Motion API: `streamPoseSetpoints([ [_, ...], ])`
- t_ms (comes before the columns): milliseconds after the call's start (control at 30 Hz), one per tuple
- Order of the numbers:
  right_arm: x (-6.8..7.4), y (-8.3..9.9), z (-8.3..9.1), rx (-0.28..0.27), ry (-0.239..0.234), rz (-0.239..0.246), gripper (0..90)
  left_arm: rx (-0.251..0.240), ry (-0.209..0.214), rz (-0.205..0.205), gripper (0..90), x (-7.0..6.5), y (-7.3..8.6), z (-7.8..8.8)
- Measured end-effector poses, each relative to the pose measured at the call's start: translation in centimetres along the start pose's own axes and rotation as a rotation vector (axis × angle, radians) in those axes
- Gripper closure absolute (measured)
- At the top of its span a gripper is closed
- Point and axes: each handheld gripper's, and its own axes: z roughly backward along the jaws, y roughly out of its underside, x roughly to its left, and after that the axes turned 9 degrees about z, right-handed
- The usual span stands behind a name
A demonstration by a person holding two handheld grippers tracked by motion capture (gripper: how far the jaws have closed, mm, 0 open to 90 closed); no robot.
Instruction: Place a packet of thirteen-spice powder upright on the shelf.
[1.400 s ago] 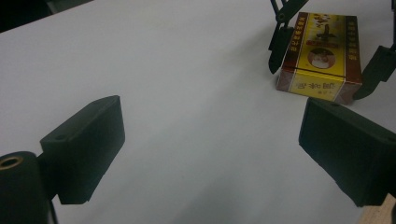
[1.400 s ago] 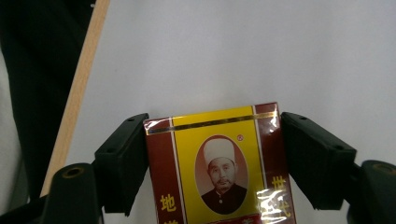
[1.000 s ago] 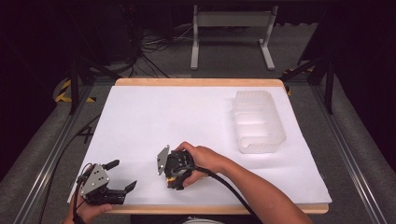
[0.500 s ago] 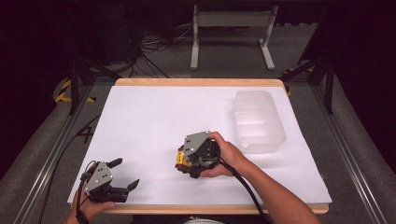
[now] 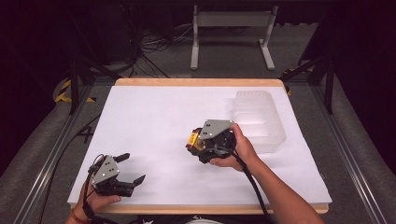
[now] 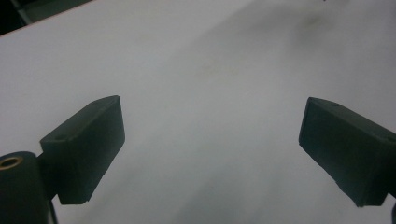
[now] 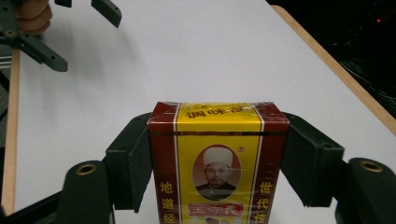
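Note:
A red and yellow packet (image 7: 217, 163) with Chinese print and a portrait sits upright between the jaws of my right gripper (image 7: 217, 135), which is shut on its two sides. In the high view that gripper (image 5: 198, 140) is held just above the middle of the white table, with the packet (image 5: 193, 139) poking out at its left end. My left gripper (image 5: 132, 168) rests near the front left corner, open and holding nothing. Its two black fingers (image 6: 88, 144) stand wide apart over the bare white surface. The right gripper view shows it far off at the top left (image 7: 79, 32).
A clear plastic tub (image 5: 259, 119) stands at the right side of the table, just beyond my right hand. The white sheet (image 5: 154, 116) covers the wooden tabletop (image 5: 196, 82). Black metal frames and cables lie on the floor beyond the table.
My right gripper has carried the packet to the right and away from me, closer to the clear tub. The left gripper has barely shifted.

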Motion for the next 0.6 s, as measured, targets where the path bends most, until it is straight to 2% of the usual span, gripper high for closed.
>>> streamPoseSetpoints([
  [33, 0.0, 0.0, 0.0, 0.0, 0.0, 0.0, 32.3, 0.0, 0.0, 0.0, 7.7, 0.0, 0.0, 0.0],
  [167, -0.8, -0.2, 0.5, -0.01, 0.058, -0.03, 32.3, 0.002, 0.012, -0.005, 7.7, 0.0, -0.2, -0.4],
  [200, -0.8, -0.2, 0.5, -0.01, 0.058, -0.03, 32.3, 0.002, 0.012, -0.005, 7.7, 0.0, -0.2, -0.4],
  [233, -1.2, -0.2, 0.8, -0.015, 0.084, -0.045, 32.3, -0.003, 0.015, -0.006, 7.7, 0.0, -0.3, -0.5],
  [267, -1.2, -0.2, 0.8, -0.015, 0.084, -0.045, 32.3, -0.003, 0.015, -0.006, 7.7, 0.0, -0.3, -0.5],
  [300, -1.8, -0.1, 1.2, -0.02, 0.11, -0.059, 32.4, 0.001, 0.015, -0.007, 7.7, 0.0, -0.3, -0.6],
  [333, -1.8, -0.1, 1.2, -0.02, 0.11, -0.059, 32.4, 0.001, 0.015, -0.007, 7.7, 0.0, -0.3, -0.6],
  [467, -3.3, 0.4, 2.0, -0.022, 0.173, -0.106, 32.4, 0.002, 0.017, -0.009, 7.7, 0.0, -0.4, -0.6],
  [533, -3.5, 0.4, 2.1, -0.023, 0.181, -0.113, 32.5, 0.002, 0.018, -0.009, 7.7, 0.0, -0.4, -0.6],
  [600, -4.2, 0.8, 2.6, -0.025, 0.224, -0.135, 32.5, 0.003, 0.019, -0.007, 7.7, 0.0, -0.3, -0.6],
])
